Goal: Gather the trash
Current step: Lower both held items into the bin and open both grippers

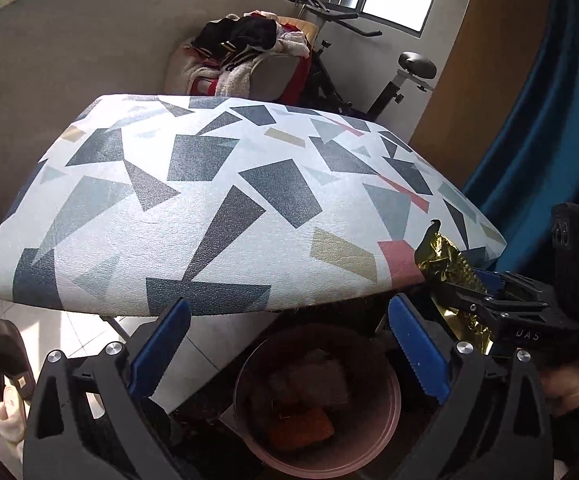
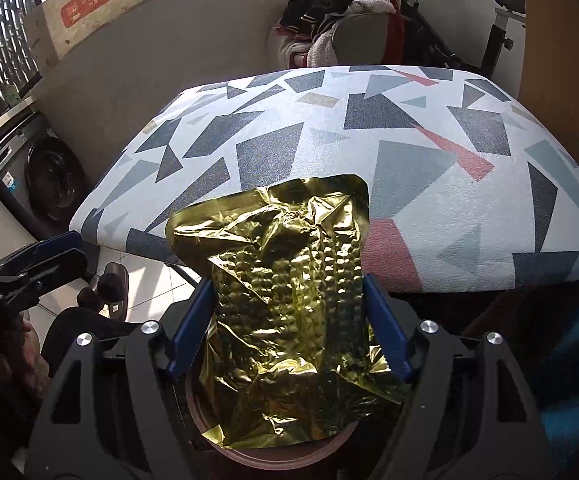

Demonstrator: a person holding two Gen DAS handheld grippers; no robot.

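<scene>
A crumpled gold foil wrapper (image 2: 289,280) sits between the blue pads of my right gripper (image 2: 289,300), which is shut on it and holds it over a pink trash bin (image 2: 273,454). In the left wrist view the wrapper (image 1: 445,264) shows at the right, held by the right gripper (image 1: 485,296) by the table's near right corner. My left gripper (image 1: 289,344) is open and empty above the pink bin (image 1: 317,400), which holds some trash.
A table with a geometric-pattern cloth (image 1: 225,200) fills the middle. Slippers (image 1: 5,360) lie on the tiled floor at left. A chair piled with clothes (image 1: 249,52) and an exercise bike (image 1: 369,72) stand behind. A washing machine (image 2: 45,176) is at left.
</scene>
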